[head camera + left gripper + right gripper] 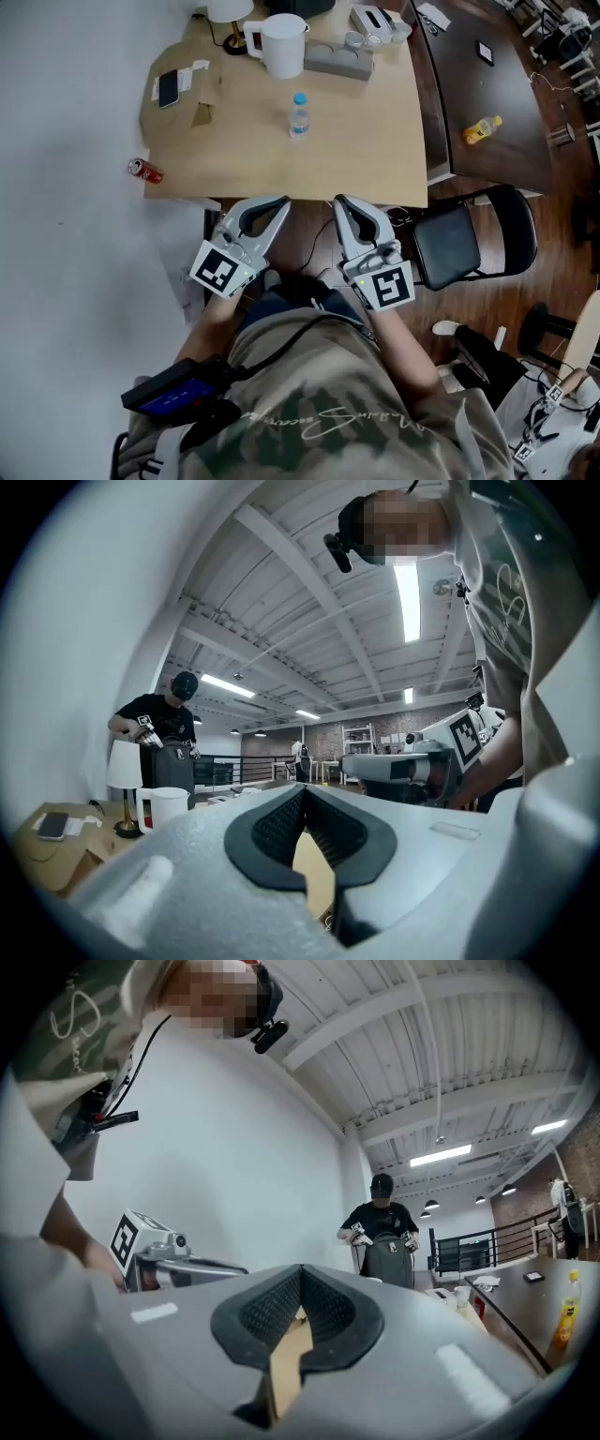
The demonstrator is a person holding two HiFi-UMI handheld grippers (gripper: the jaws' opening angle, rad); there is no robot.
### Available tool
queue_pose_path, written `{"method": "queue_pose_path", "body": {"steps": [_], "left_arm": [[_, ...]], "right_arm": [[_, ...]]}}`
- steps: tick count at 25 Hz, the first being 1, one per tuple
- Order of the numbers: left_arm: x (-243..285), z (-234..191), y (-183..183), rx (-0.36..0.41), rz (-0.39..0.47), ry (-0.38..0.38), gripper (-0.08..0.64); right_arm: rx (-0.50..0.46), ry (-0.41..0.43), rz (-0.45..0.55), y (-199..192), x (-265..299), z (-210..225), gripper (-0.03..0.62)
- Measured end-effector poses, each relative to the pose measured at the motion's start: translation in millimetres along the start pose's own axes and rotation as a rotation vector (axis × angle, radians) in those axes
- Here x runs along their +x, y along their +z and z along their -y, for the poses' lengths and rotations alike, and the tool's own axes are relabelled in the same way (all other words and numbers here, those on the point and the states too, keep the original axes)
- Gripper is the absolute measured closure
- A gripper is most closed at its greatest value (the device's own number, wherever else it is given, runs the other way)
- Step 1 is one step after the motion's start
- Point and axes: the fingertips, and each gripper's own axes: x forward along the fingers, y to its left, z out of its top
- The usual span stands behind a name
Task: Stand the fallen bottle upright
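A small clear bottle with a blue cap (298,114) stands upright in the middle of the light wooden table (375,150). A yellow bottle (481,129) lies on its side on the dark table (506,164) to the right. My left gripper (279,201) and right gripper (341,201) hover side by side at the table's near edge, well short of the clear bottle. Both point level, and both are shut with nothing between the pads. In the left gripper view the left gripper (305,792) has its jaws together, and so does the right gripper (301,1272) in its own view.
A white jug (281,44), a lamp (230,19), a grey power strip (337,61) and a phone (169,89) sit toward the table's back and left. A red can (145,170) lies at the left corner. A black chair (469,239) stands on the right. A person in black (384,1232) handles a backpack beyond.
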Motion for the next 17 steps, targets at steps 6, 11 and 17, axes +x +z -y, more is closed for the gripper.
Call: {"method": "queue_pose_path", "body": {"steps": [6, 11, 17], "left_arm": [[-4.7, 0.1, 7.3, 0.053, 0.002, -0.026, 0.558], [-6.2, 4.7, 8.7, 0.046, 0.016, -0.031, 0.558], [-13.6, -0.6, 3.2, 0.031, 0.011, 0.009, 0.558]], "right_arm": [[-0.004, -0.033, -0.013, 2.3, -1.8, 0.5, 0.589], [-0.018, -0.039, -0.013, 3.3, -4.0, -4.2, 0.589], [-0.005, -0.046, -0.033, -4.8, -5.6, -7.3, 0.589]]}}
